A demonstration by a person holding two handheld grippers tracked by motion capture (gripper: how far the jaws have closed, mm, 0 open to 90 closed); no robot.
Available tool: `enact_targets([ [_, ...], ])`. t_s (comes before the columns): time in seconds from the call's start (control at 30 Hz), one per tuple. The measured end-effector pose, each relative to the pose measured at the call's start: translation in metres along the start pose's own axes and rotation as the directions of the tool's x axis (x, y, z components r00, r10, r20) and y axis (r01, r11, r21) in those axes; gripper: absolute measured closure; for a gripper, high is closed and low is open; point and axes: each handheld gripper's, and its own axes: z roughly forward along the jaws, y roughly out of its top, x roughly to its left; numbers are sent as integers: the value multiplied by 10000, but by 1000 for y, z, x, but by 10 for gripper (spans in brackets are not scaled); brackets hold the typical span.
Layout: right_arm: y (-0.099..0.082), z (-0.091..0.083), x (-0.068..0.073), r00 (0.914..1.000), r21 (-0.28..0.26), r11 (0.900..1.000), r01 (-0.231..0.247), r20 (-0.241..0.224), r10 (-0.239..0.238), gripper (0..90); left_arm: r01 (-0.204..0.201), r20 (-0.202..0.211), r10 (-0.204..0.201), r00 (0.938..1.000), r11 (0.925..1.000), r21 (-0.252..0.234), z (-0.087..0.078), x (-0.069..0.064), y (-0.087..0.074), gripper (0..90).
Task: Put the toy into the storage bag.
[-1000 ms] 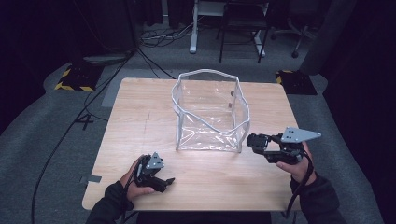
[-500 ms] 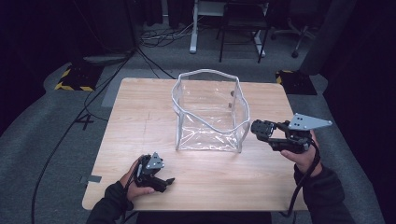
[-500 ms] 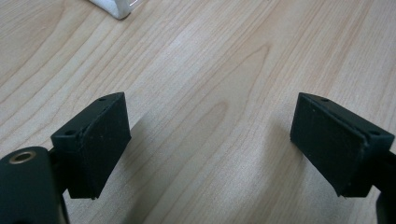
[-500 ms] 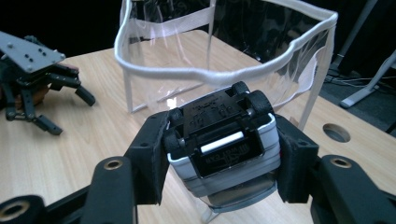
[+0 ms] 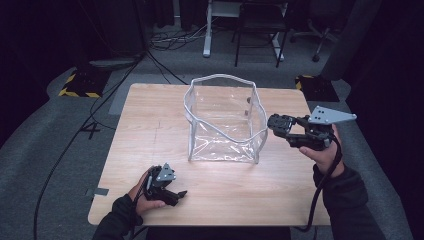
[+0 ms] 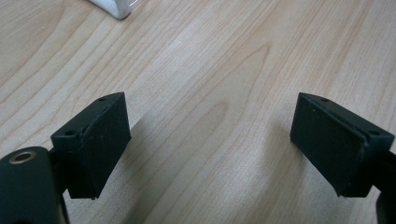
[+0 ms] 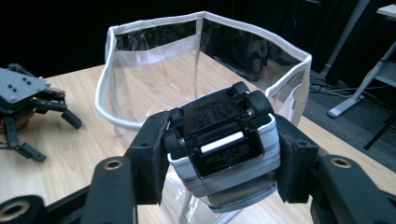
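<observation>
Black toy car (image 7: 223,140), upside down, is clamped in the right gripper (image 5: 281,126) beside the clear bag (image 5: 225,120). Dropping in is left. Left gripper (image 5: 172,194) is rested open, empty.

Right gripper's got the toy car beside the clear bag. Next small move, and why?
Probably carry the toy car a little further over the clear bag's white rim and above its open mouth. The right gripper is shut on the car, upside down with wheels up, and sits just outside the bag's near wall. The left gripper rests open on the table, so it is not steadying the bag.
</observation>
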Motion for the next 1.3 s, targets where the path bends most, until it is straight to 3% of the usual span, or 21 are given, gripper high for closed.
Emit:
enact_targets([
  [0.27, 16, 13, -6, 9998, 64, 10000, -56, 197, 55, 456, 1, -8, -1, 10000, 10000, -1, 0, 0, 0, 123],
  [0.8, 41, 43, -4, 9993, 189, 9996, -231, 287, 226, 456, 4, -2, -4, 10000, 10000, 1, 0, 0, 0, 123],
  [0.97, 51, 60, -1, 9996, 525, 9985, -154, 250, 141, 457, 3, -2, -3, 10000, 10000, 1, 0, 0, 0, 123],
  [1.17, 65, 83, 0, 9996, 891, 9959, -155, -214, 175, 457, 9, -13, -9, 10000, 10000, -12, 0, 0, 0, 123],
  [1.3, 71, 97, 0, 10000, 1276, 9918, -83, -26, 87, 457, 12, -12, -12, 10000, 10000, -13, 0, 0, 0, 123],
])
